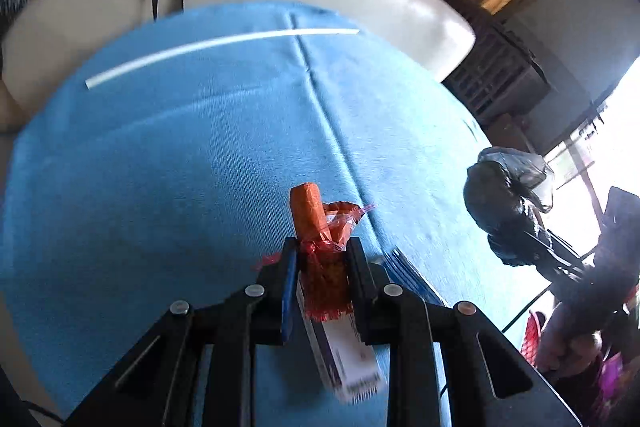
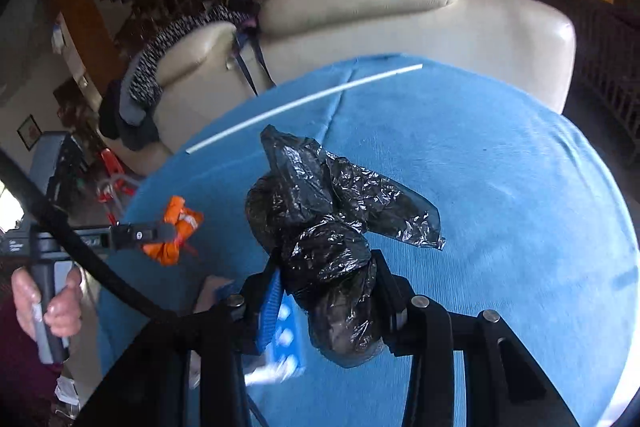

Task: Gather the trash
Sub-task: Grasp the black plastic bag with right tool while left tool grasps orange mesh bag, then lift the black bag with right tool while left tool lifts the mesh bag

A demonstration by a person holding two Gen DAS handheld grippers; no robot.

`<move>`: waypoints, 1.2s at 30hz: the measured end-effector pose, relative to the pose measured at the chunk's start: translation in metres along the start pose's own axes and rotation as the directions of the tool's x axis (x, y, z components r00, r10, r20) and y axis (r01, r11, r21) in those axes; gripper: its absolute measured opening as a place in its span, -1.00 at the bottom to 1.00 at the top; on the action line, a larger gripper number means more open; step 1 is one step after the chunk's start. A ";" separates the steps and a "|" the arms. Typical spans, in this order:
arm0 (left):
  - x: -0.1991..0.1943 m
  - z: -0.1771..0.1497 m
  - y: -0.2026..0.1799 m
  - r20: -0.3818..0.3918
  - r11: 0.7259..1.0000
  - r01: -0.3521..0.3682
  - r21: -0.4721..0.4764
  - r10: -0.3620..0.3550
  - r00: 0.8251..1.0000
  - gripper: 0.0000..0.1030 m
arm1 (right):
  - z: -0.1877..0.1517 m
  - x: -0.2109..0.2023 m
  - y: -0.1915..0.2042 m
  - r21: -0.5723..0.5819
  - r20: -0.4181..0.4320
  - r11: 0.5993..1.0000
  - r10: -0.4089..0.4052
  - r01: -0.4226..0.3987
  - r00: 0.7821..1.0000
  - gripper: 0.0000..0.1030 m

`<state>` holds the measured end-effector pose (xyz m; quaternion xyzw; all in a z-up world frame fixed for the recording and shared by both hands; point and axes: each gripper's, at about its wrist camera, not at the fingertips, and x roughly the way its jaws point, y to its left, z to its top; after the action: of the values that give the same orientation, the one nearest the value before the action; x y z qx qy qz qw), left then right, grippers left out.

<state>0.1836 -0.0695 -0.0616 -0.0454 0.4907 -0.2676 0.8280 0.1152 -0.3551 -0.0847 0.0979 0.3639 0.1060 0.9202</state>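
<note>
left tongs (image 1: 320, 259) are gripping the orange wrapper (image 1: 316, 227); right tongs (image 2: 326, 291) are clamping the black bag (image 2: 320, 227). wrapper is being pinched low w/ loose plastic, so it's prob at risk of slipping out.

An orange and red crinkled plastic wrapper (image 1: 320, 247) is showing between the fingers of the black left gripper (image 1: 322, 251), with a white card with a dark stripe (image 1: 344, 351) lying under it. A glossy black crumpled plastic bag (image 2: 320, 227) is sitting in the black right gripper (image 2: 326, 267), whose one finger is wearing a bright blue ribbed pad (image 2: 270, 303). Beneath both, a plain sky-blue cloth (image 1: 160, 167) is spreading; ahead of the grippers a white thin straight rod (image 1: 208, 45) is lying across it, and beyond that a cream leather sofa (image 2: 400, 19) is carrying a black-and-white speckled knitted garment (image 2: 168, 47).
</note>
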 end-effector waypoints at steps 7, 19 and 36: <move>-0.040 -0.056 -0.035 0.011 0.987 -0.029 0.156 0.028 1.000 -0.51 | -0.051 -0.073 0.019 0.054 0.028 0.998 0.015 -0.017 0.999 -0.16; -0.008 -0.153 -0.066 -0.175 0.977 0.003 0.213 0.035 0.984 -0.51 | -0.158 -0.108 0.014 0.269 -0.092 0.961 -0.038 0.062 0.995 -0.08; -0.032 -0.166 -0.048 -0.175 0.990 0.072 0.123 -0.050 0.983 0.13 | -0.189 -0.143 -0.017 0.324 -0.045 0.945 -0.036 0.049 0.998 0.26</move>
<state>0.0132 -0.0637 -0.1055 0.0163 0.5402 -0.3270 0.7752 -0.1145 -0.3895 -0.1314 0.2382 0.3962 0.0267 0.8863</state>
